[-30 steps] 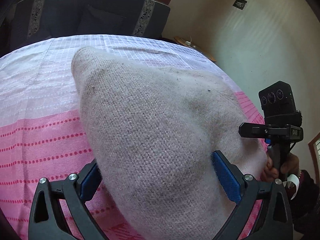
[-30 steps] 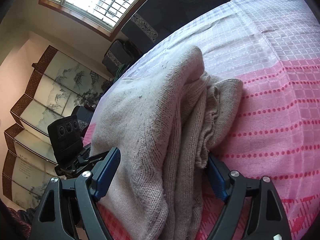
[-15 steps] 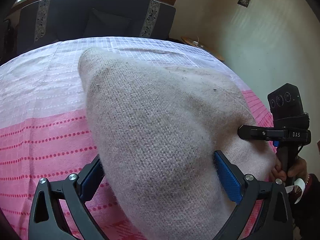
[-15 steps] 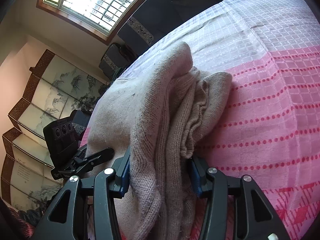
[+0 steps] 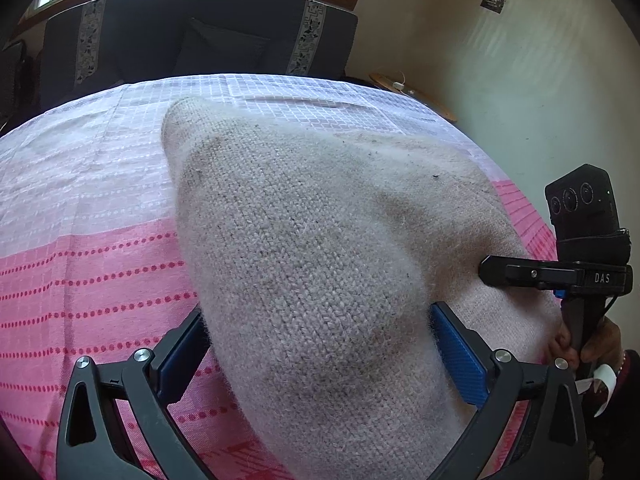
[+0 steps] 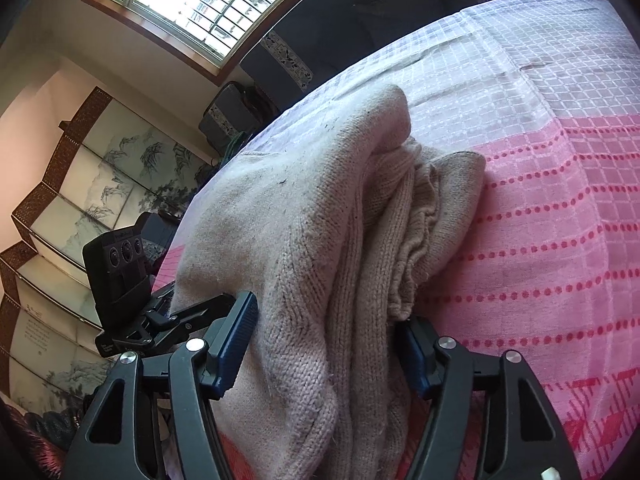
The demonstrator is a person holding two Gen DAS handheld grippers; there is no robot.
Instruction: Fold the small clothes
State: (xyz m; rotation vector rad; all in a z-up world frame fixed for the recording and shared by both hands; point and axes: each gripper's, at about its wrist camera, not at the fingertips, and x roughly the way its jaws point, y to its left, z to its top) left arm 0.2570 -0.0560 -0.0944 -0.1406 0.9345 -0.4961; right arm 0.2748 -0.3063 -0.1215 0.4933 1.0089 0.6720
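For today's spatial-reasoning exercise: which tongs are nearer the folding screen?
Left. The left tongs sit on the side of the sweater that faces the screen; the right tongs straddle its layered edge, farther away.

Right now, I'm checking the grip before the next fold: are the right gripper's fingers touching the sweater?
Touching. The right wrist view shows both blue pads pressed into the folded sweater between them.
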